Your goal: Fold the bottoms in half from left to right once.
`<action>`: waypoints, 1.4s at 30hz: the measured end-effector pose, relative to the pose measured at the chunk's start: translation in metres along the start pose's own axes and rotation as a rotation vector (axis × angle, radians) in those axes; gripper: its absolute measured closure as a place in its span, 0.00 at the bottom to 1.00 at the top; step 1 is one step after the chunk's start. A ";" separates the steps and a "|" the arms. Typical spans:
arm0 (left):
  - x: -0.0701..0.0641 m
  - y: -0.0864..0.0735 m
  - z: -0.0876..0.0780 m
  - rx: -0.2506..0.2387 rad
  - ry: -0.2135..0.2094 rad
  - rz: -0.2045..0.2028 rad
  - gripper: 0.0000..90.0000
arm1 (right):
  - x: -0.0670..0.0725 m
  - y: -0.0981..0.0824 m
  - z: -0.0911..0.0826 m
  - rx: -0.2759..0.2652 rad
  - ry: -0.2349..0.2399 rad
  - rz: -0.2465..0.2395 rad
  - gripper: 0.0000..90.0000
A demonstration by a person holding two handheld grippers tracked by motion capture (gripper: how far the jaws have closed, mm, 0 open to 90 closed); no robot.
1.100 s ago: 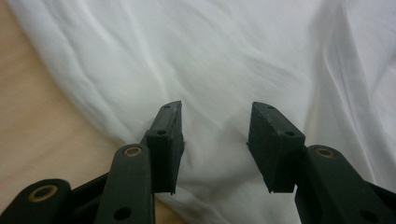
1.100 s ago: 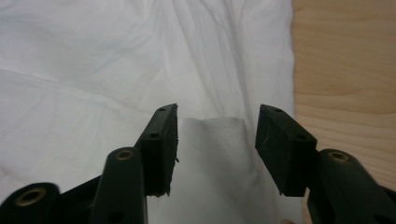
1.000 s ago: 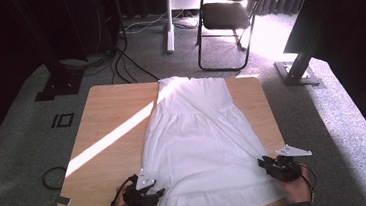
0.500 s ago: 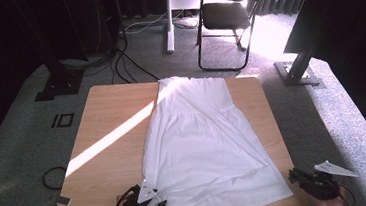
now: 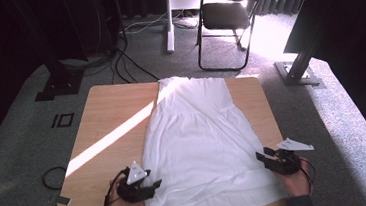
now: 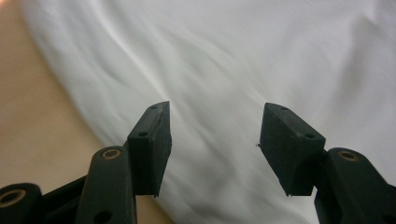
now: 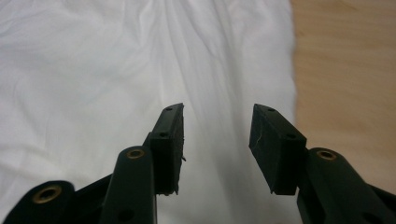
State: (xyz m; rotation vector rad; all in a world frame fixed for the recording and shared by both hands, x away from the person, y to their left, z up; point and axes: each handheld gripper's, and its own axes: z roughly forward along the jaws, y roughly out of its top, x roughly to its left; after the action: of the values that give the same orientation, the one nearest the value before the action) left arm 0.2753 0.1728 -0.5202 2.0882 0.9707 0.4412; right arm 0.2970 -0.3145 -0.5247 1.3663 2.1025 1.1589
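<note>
- The left gripper (image 5: 150, 186) sits at the near left corner of the white dress (image 5: 200, 146), over its hem edge. Its jaws stand apart and have just been opening; in the left gripper view (image 6: 214, 144) nothing is pinched between them, and the cloth lies below the gap.
- The right gripper (image 5: 265, 156) is at the near right edge of the dress, a hand (image 5: 295, 181) behind it. Its jaws are released and have just been opening; in the right gripper view (image 7: 215, 140) the gap is empty, with cloth underneath and bare wood to one side.
- The dress lies spread flat along the middle of the wooden table (image 5: 107, 119), its wide hem at the near edge and its narrow top at the far edge.
- A strip of sunlight crosses the table left of the dress.
- Beyond the dress's top end, on the carpet, stands a black chair (image 5: 226, 16).
</note>
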 end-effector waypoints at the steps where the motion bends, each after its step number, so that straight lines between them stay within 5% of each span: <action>1: 0.000 0.000 0.000 0.000 0.000 0.000 0.48 | 0.004 0.008 0.009 0.006 -0.002 -0.020 0.58; 2: 0.019 0.012 0.013 -0.010 0.044 -0.043 0.48 | 0.008 0.016 0.018 0.012 -0.008 -0.044 0.56; 4: 0.028 0.017 0.021 -0.010 0.072 -0.063 0.48 | 0.011 0.024 0.028 0.014 -0.012 -0.066 0.56; 5: 0.037 0.023 0.029 -0.001 0.090 -0.080 0.46 | 0.016 0.038 0.047 0.027 -0.009 -0.093 0.55; 10: 0.074 0.041 0.068 0.037 0.101 -0.184 0.42 | 0.020 0.059 0.081 0.059 -0.032 -0.099 0.50; 16: 0.089 0.053 0.102 0.107 0.114 -0.200 0.38 | 0.026 0.084 0.119 0.076 -0.036 -0.124 0.42; 20: 0.098 0.063 0.114 0.092 0.118 -0.241 0.38 | 0.023 0.097 0.146 0.104 -0.055 -0.131 0.38; 23: 0.097 0.065 0.118 0.093 0.126 -0.220 0.38 | 0.017 0.101 0.153 0.124 -0.071 -0.126 0.49; 25: 0.093 0.067 0.119 0.109 0.148 -0.191 0.40 | 0.006 0.104 0.154 0.144 -0.140 -0.126 0.76; 26: 0.092 0.067 0.119 0.111 0.151 -0.182 0.40 | 0.006 0.104 0.154 0.144 -0.140 -0.126 0.76; 27: 0.091 0.067 0.119 0.111 0.147 -0.176 0.45 | 0.001 0.106 0.151 0.140 -0.154 -0.110 0.84; 28: 0.090 0.067 0.117 0.117 0.140 -0.159 0.69 | -0.011 0.108 0.144 0.122 -0.189 -0.087 0.95; 32: 0.089 0.065 0.113 0.122 0.103 -0.155 0.97 | -0.029 0.110 0.134 0.100 -0.262 -0.037 0.97; 37: 0.087 0.054 0.095 0.087 0.072 -0.144 0.98 | -0.040 0.101 0.137 0.144 -0.271 -0.055 0.98; 42: 0.076 0.042 0.082 0.088 0.075 -0.090 0.98 | -0.052 0.083 0.143 0.173 -0.251 -0.006 0.97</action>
State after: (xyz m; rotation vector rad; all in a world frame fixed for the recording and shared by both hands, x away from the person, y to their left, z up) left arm 0.3929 0.1719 -0.5416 2.1088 1.1417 0.4404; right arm 0.4661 -0.2829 -0.5489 1.4945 2.0592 0.7712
